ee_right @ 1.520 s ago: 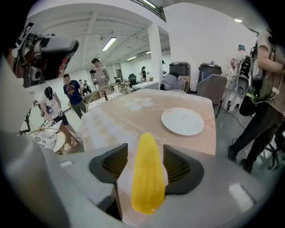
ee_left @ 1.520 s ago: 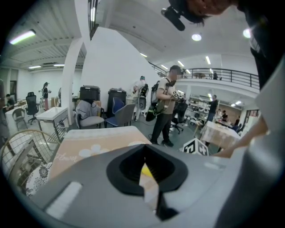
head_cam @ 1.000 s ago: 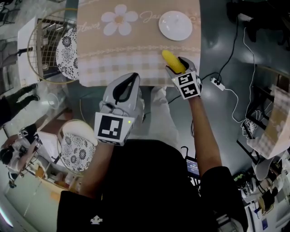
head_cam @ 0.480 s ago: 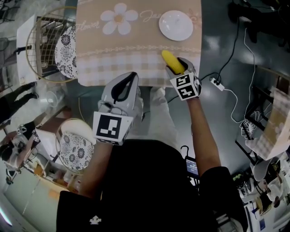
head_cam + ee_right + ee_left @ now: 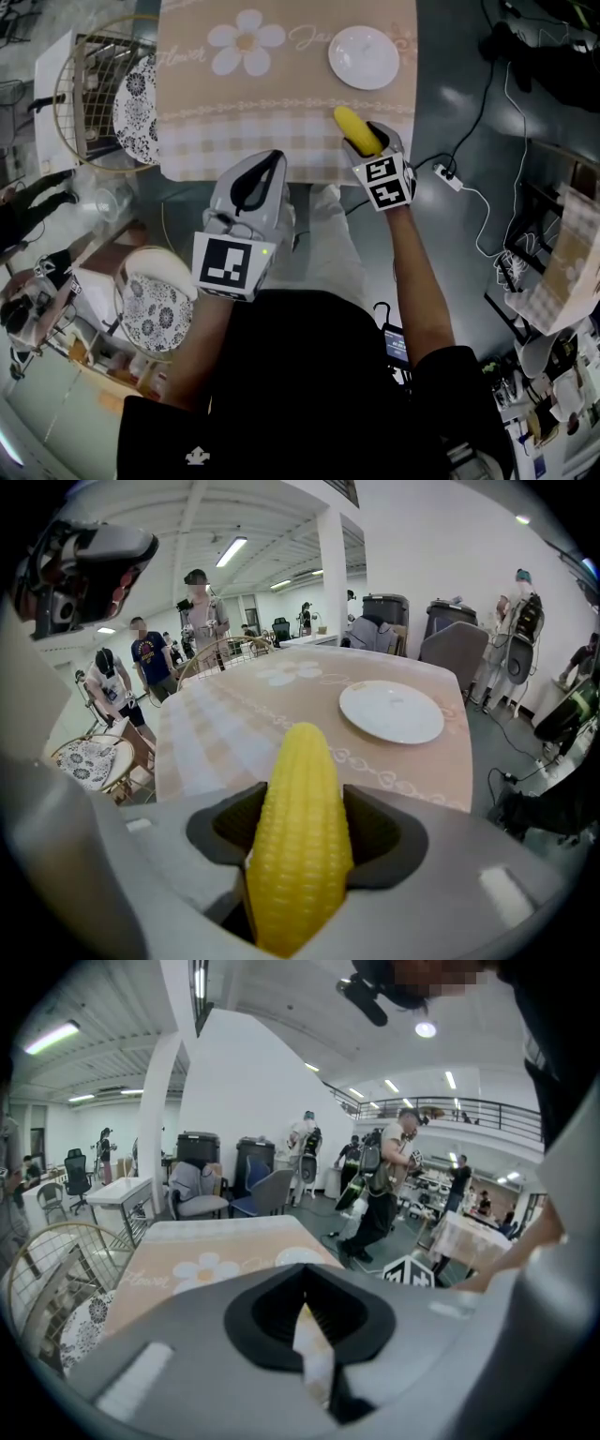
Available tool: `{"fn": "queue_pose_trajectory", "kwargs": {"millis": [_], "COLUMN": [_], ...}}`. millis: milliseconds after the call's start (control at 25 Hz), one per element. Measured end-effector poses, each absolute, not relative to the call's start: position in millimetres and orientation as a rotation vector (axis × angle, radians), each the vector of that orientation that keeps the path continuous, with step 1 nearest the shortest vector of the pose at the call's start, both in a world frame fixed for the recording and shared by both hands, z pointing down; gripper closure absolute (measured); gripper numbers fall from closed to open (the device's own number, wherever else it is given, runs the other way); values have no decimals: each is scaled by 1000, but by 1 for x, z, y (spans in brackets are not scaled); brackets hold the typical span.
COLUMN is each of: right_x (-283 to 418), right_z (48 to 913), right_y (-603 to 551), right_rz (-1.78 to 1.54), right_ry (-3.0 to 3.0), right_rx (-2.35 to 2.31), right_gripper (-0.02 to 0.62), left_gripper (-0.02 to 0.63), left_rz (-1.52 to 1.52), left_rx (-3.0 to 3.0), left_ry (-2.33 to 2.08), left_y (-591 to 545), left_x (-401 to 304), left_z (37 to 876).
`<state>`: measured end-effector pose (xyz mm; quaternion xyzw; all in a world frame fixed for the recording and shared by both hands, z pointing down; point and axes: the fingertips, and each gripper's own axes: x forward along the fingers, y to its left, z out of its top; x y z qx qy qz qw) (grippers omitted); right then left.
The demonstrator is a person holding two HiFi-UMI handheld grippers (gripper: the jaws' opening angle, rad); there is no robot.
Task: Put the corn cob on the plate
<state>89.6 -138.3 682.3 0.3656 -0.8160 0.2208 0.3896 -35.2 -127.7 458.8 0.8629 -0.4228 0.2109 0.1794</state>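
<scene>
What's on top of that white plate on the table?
Nothing: the white plate is bare. The corn cob sits between the right gripper's closing jaws. The cloth under the plate is hidden.

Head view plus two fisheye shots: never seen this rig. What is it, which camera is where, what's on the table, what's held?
There is no robot here: a person holds a tool in each hand. The head view looks down from a camera on their head. Each fisheye view comes from a camera riding on one tool, looking along its jaws. The table has a flowered cloth, and an empty white plate sits on it. The right hand-held gripper has its jaws closing on a yellow corn cob at the table's near edge, short of the plate. The left hand-held gripper has its jaws together with nothing in them, near that same edge.
</scene>
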Motion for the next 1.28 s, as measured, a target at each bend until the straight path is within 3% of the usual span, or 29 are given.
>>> {"fn": "queue_pose_trajectory", "kwargs": {"millis": [600,1280], "right_x": [96,103], "right_z": [651,674], "right_y": [-234,-303], "right_rz": [473,465], "right_ry": [-2130,-2099], "right_rx": [978,995], "right_gripper": [342,342], "left_gripper": [597,597], "left_rz": [578,588], "left_rx": [2377,2263], "left_ry": [-1325,-1414], "left_y": [-155,-155], "left_x": [-47,-50], "left_z": [444,456]}}
